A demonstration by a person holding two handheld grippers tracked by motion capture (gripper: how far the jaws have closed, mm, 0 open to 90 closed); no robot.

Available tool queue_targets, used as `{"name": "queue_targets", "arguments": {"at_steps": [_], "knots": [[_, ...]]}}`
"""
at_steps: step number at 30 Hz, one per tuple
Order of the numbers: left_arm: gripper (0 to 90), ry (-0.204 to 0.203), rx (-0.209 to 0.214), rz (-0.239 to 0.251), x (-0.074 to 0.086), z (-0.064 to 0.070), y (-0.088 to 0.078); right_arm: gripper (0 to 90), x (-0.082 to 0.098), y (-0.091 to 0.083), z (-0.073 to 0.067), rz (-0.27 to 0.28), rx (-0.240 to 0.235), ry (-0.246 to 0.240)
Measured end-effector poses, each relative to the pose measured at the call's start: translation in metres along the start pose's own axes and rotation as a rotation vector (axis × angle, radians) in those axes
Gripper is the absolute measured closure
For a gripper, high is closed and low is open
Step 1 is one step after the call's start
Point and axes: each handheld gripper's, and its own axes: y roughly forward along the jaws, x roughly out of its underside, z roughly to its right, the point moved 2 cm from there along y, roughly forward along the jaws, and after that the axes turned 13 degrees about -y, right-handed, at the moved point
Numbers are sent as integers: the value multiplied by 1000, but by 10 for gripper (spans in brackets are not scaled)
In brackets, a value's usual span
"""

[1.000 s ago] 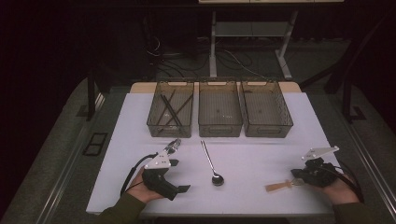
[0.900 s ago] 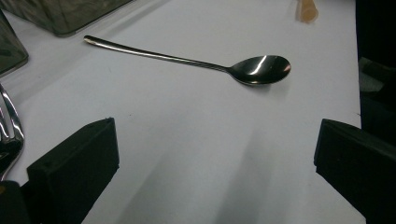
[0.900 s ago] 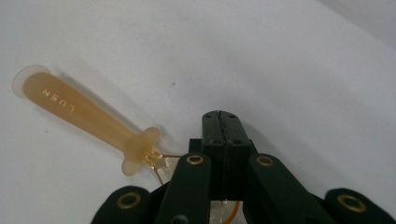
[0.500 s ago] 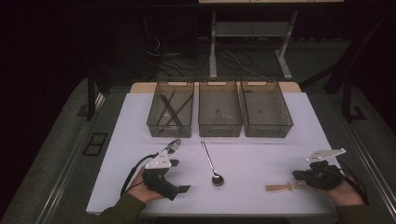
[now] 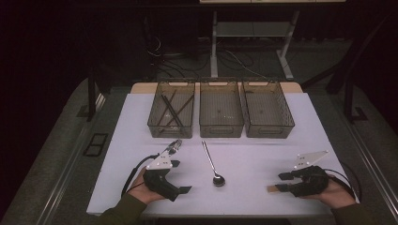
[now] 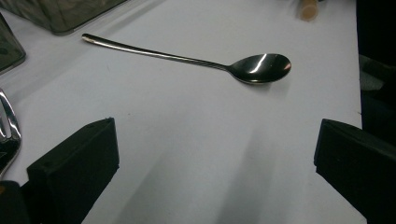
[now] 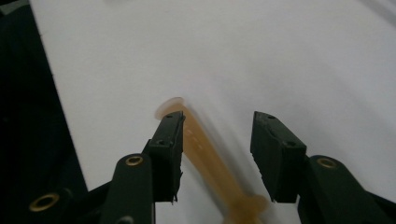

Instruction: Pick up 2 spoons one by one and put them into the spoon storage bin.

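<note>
At bench's right front edge: right tool (image 7: 217, 158) jaws just opened, unclenched, astride pale wooden utensil handle (image 7: 205, 158); left tool (image 6: 215, 172) spread, empty. Next: handle to be clamped, lifted.

White table (image 5: 141, 140), grey floor (image 5: 56, 154), dim room, perhaps metal legs (image 5: 214, 47).

High view sits above your side, looking forward and down on the table (image 5: 141, 122). Left gripper view rides low, close to the spoon (image 6: 196, 60) at its 12 o'clock; both share it. Right gripper view looks close down on a tan stick (image 7: 205, 158).
</note>
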Motion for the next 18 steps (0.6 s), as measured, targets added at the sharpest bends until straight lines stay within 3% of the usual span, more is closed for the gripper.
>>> {"name": "queue_targets", "arguments": {"at_steps": [4, 10, 18], "knots": [[0, 2, 1, 0, 0, 0, 0, 530, -1, 6, -2, -11, -38, -30], [0, 1, 1, 1, 0, 1, 0, 541, 1, 11, -4, -35, -49, -55], [0, 1, 1, -1, 0, 1, 0, 598, 0, 13, -9, -50, -26, -101]]}}
